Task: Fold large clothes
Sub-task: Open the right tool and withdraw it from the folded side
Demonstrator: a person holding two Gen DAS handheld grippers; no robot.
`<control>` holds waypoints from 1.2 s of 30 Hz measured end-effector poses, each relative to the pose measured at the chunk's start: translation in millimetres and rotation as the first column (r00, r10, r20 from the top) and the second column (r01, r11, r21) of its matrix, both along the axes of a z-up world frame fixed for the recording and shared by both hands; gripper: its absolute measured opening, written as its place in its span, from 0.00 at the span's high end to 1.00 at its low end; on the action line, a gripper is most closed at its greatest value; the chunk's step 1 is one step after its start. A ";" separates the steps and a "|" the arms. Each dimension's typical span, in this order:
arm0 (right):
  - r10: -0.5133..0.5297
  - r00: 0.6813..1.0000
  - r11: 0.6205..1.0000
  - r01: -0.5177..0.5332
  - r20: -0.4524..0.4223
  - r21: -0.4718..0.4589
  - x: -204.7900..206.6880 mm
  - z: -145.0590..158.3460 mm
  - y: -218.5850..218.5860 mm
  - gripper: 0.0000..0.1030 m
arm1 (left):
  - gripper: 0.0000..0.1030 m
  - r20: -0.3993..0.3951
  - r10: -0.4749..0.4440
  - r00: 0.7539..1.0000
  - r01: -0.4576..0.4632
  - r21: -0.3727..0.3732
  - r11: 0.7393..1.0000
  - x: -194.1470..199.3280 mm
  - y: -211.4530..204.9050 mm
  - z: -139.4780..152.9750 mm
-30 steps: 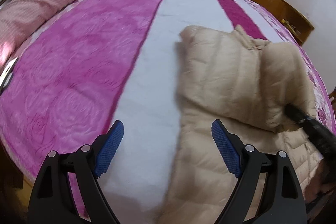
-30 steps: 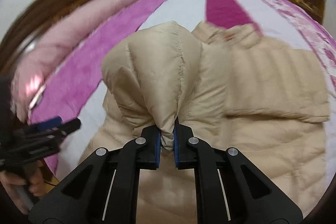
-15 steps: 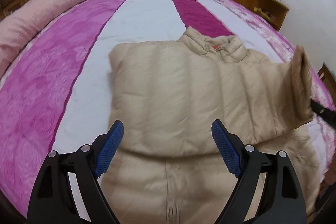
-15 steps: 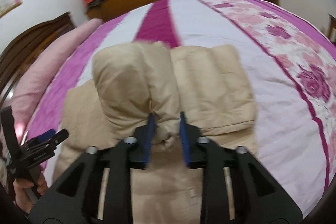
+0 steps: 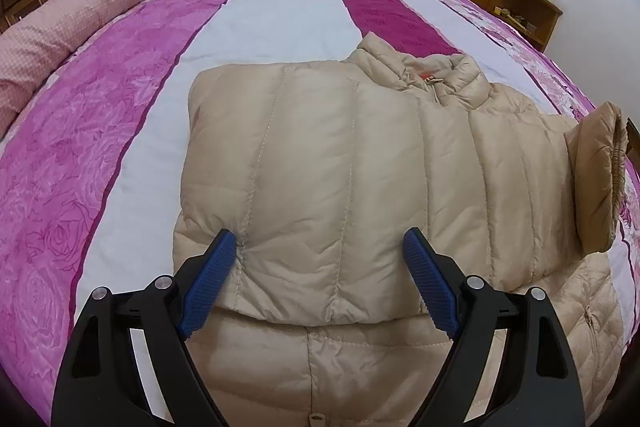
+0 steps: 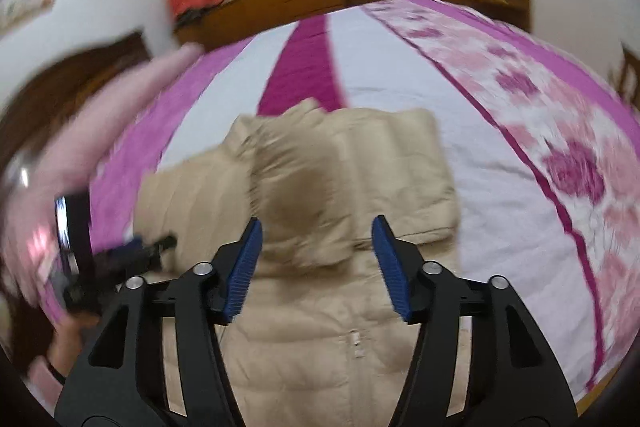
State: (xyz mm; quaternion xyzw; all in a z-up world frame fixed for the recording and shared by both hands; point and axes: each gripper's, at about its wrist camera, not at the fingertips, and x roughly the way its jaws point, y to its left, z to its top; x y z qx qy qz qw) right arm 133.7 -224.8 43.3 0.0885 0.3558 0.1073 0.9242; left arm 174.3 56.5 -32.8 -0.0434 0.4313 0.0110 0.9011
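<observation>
Slippage is the main risk: the beige quilted down jacket (image 5: pixel 340 163) lies on the pink-striped bed (image 5: pixel 120 115), sleeves folded across its chest, and the puffy right sleeve (image 5: pixel 600 175) may spring back. Left gripper (image 5: pixel 320 279) and right gripper (image 6: pixel 316 263) both gape wide, holding nothing.

Soft, even indoor light leaves only faint shadows under the jacket (image 5: pixel 340 167). The left view is sharp; the right smears around it (edges bend, corners blacken).
</observation>
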 end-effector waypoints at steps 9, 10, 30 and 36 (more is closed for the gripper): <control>-0.028 1.000 0.962 0.030 0.014 -0.271 37.8 -38.0 58.0 0.28 | 0.20 0.007 -0.023 1.000 0.023 0.022 0.999 -4.9 -5.7 0.7; -0.049 0.999 0.953 0.054 0.025 -0.297 41.2 -39.9 53.6 0.28 | 0.20 0.008 -0.026 1.000 0.026 0.025 0.999 -5.0 -6.4 0.6; -0.266 0.953 0.963 0.257 -0.146 -0.076 91.9 -96.8 -94.6 0.28 | 0.19 -0.012 -0.032 0.999 0.033 0.074 0.997 15.2 -5.0 -15.2; -0.229 0.967 0.973 0.229 -0.108 -0.010 49.9 -63.2 -102.0 0.26 | 0.19 0.009 -0.041 0.999 0.041 0.063 0.997 -16.7 5.0 12.4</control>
